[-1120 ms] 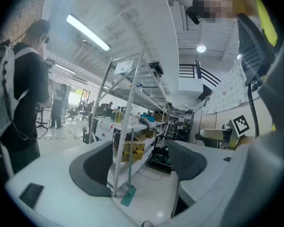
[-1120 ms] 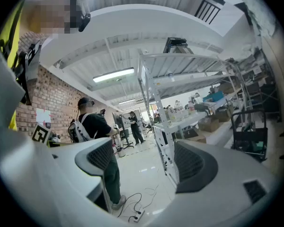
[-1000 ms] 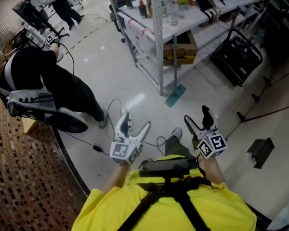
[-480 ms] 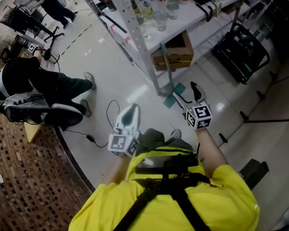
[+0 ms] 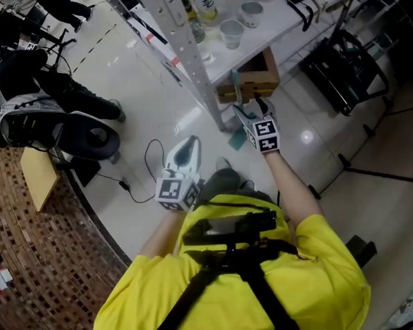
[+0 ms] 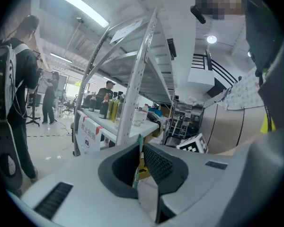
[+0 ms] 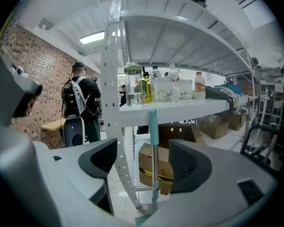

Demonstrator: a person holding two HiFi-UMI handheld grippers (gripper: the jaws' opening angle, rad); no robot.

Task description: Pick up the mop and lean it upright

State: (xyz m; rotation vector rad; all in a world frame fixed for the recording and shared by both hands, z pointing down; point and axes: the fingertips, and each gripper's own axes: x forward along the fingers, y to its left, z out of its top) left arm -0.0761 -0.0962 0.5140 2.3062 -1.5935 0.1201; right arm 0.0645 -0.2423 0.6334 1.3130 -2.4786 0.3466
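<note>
Against the rack (image 7: pixel 114 103): mop (image 7: pixel 153 145), upright.
We log its handle between the parted jaws of right gripper (image 7: pixel 144 162); only that gripper's view shows clearance. Left gripper (image 6: pixel 138 167) clenched, empty.

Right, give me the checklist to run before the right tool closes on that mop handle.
1. Jaws of the right tool apart: ok.
2. mop handle lined up with the gap between them: ok.
3. Handle already inside that gap: cannot tell, it may stand a little ahead.
4. mop head down on the floor by the shelf post: ok.
5. left tool held back, gripping nothing: ok.
6. Handle top firmly against the shelf edge: cannot tell.
</note>
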